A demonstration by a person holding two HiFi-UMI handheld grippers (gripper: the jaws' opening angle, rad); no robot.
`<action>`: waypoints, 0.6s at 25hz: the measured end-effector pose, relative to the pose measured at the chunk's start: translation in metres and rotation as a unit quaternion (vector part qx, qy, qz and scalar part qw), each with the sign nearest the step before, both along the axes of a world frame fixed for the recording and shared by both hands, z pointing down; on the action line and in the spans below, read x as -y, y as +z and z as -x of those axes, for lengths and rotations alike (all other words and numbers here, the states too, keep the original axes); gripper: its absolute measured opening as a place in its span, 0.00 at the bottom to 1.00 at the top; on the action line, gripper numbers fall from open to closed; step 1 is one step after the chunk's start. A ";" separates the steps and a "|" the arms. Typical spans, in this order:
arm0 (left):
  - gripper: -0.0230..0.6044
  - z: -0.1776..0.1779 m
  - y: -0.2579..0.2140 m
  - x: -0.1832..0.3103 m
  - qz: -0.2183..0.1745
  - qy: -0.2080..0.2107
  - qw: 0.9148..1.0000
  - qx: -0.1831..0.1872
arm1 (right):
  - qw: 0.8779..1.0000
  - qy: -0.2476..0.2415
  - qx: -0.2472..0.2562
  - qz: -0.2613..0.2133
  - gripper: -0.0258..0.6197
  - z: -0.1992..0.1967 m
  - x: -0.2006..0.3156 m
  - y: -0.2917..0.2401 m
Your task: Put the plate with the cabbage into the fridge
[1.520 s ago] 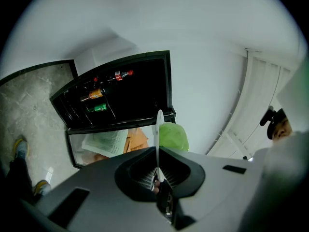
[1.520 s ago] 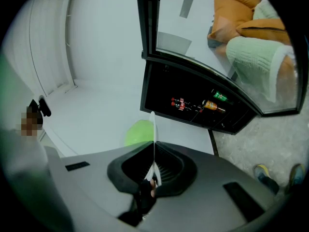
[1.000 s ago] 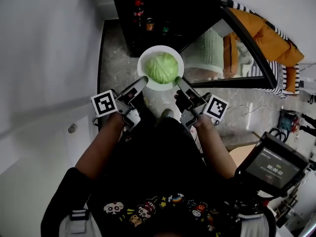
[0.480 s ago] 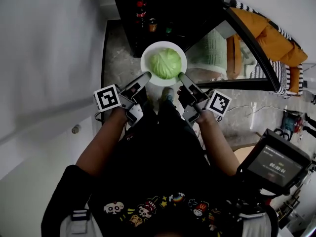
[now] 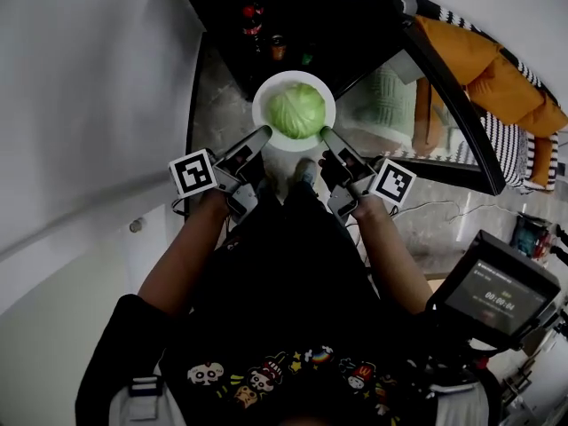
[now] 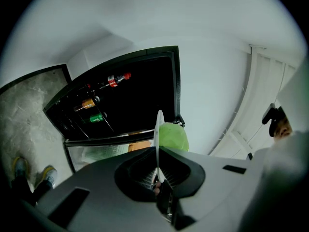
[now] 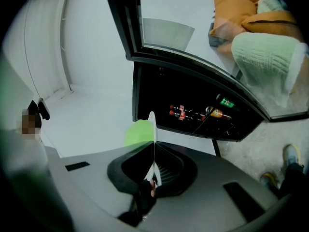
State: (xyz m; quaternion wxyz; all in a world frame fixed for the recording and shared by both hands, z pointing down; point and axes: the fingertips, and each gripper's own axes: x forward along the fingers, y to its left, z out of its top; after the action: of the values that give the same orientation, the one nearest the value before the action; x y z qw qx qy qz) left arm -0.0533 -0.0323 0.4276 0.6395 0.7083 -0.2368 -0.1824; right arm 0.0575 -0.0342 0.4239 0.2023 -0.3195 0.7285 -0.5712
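A white plate [image 5: 266, 97] with a green cabbage [image 5: 296, 110] on it is held level between both grippers, in front of the open black fridge [image 5: 293, 25]. My left gripper [image 5: 260, 137] is shut on the plate's left rim and my right gripper [image 5: 327, 137] is shut on its right rim. In the left gripper view the plate [image 6: 159, 129] shows edge-on between the jaws with the cabbage [image 6: 174, 136] beyond it. The right gripper view gives the same edge-on plate [image 7: 152, 129] and cabbage [image 7: 138, 132].
The fridge's glass door [image 5: 417, 96] stands open to the right. Bottles and cans [image 5: 257, 20] lie on a fridge shelf. A white wall [image 5: 89, 105] is at the left, marble floor [image 5: 213, 105] below. A person's shoes [image 5: 302, 171] are under the plate.
Both grippers have carried the plate and cabbage slightly forward and up toward the open fridge. The grip on both rims is unchanged.
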 end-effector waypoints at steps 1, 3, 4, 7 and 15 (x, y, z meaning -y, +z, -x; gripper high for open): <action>0.06 0.000 0.002 0.000 0.000 0.002 1.000 0.000 | 1.000 0.001 -0.003 0.001 0.06 0.000 0.000 0.001; 0.06 0.001 0.003 0.001 -0.002 0.007 1.000 -0.001 | 1.000 0.003 -0.011 0.003 0.06 0.001 -0.001 0.002; 0.06 0.001 0.003 0.001 -0.003 0.009 1.000 -0.004 | 1.000 0.003 -0.014 0.003 0.06 0.001 -0.002 0.002; 0.06 0.001 0.003 0.000 -0.007 0.010 1.000 -0.006 | 1.000 0.000 -0.021 -0.006 0.06 0.001 -0.003 -0.001; 0.06 0.002 0.002 0.002 -0.003 0.011 1.000 0.014 | 1.000 0.006 -0.002 -0.009 0.06 0.001 0.000 0.000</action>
State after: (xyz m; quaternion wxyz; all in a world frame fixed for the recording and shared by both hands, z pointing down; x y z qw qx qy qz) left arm -0.0551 -0.0347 0.4296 0.6358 0.7154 -0.2371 -0.1662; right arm 0.0570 -0.0340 0.4237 0.2073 -0.3232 0.7322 -0.5626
